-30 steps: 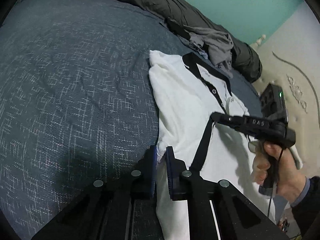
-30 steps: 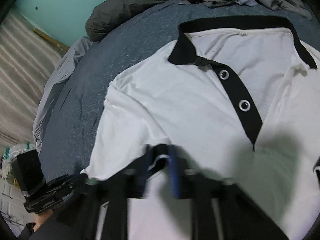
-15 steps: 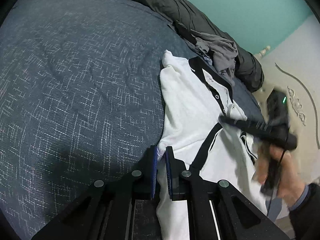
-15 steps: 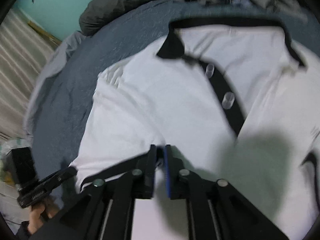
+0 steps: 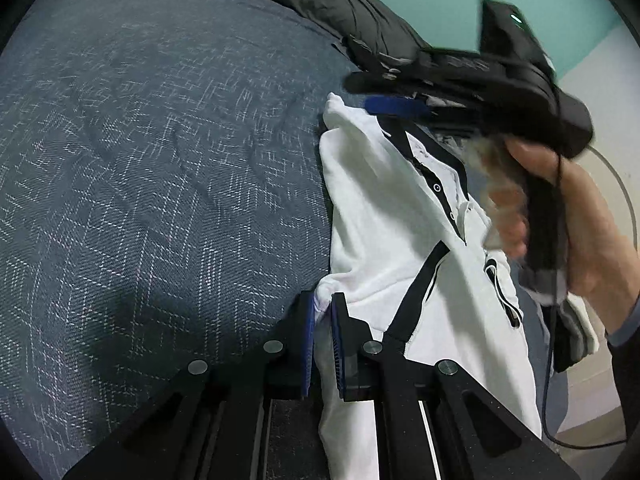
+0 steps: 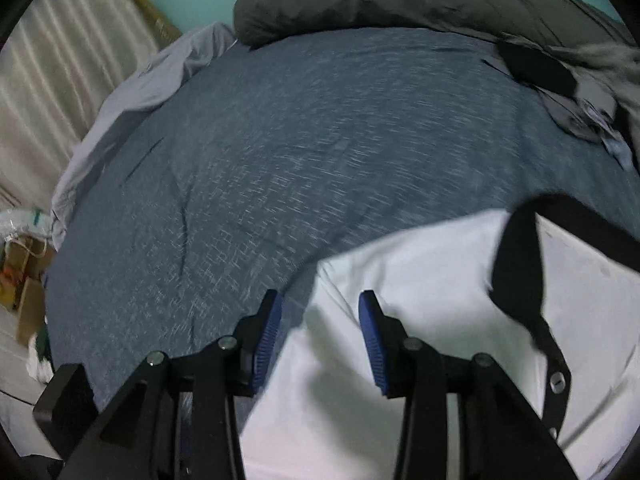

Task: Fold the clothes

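Shirt [image 5: 384,240] half-folded on the bed [image 5: 160,160], soft, light and floppy.
Left tongs [image 5: 322,320] pinch its white edge; right tongs [image 6: 320,332], just spreading with nothing between them, hover over its shoulder. I'd grab hems or seams, not loose middle cloth.

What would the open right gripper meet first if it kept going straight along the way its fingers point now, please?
Probably the edge of the white polo shirt lying just ahead of the right gripper, or the blue-grey woven bedspread beside it; depth is unclear.

Bed [image 5: 160,160]; white shirt [image 5: 380,220]; duvet [image 6: 400,0]
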{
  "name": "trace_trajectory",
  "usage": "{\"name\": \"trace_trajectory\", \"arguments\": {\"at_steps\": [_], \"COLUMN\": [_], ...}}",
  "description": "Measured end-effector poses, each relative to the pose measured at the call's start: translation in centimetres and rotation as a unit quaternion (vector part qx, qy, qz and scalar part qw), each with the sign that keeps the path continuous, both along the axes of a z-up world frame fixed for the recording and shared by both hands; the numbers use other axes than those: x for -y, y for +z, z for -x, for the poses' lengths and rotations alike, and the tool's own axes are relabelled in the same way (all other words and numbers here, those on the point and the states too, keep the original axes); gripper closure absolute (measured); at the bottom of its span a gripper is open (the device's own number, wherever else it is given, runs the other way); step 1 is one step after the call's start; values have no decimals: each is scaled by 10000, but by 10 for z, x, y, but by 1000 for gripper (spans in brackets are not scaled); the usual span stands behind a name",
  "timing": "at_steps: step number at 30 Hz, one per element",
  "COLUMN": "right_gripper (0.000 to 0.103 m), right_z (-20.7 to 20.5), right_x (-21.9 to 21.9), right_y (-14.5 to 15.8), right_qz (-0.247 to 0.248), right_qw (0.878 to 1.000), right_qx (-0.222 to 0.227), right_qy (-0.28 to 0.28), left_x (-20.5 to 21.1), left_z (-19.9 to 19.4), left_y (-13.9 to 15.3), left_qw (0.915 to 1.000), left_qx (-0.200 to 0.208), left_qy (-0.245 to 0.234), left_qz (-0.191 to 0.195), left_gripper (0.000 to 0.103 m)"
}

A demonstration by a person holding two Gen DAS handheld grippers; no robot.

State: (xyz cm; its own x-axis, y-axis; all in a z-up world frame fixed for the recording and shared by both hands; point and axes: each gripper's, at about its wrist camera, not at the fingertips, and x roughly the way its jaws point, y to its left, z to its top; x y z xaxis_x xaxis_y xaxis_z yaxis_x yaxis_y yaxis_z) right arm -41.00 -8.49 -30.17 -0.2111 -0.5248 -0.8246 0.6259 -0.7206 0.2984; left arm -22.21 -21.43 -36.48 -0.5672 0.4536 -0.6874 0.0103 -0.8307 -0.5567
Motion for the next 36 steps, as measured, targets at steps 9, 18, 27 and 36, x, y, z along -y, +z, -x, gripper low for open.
{"name": "trace_trajectory", "arguments": {"at_steps": [9, 18, 27, 36], "right_gripper": [101, 102, 101, 97], "right_z": [21, 54, 63, 51], "right_x": [33, 5, -4, -33], "right_y": [-23, -26, -35, 4], "right_qz": [-565, -359, -22, 640], "right_qw": [9984, 9962, 9957, 9956], "right_qx": [-65, -185, -18, -153], "right_qy": [-32, -771, -930, -660], "left_x": [1, 4, 4, 5], "left_z": [-2, -4, -6, -9], "left_y": [-3, -5, -1, 6], "left_qw": [10000, 10000, 9999, 9998], "left_qx": [-47, -74, -47, -58], "left_qy": [-21, 3, 118, 170], "left_qz": [-24, -64, -95, -65], "left_gripper": [94, 94, 94, 94]}}
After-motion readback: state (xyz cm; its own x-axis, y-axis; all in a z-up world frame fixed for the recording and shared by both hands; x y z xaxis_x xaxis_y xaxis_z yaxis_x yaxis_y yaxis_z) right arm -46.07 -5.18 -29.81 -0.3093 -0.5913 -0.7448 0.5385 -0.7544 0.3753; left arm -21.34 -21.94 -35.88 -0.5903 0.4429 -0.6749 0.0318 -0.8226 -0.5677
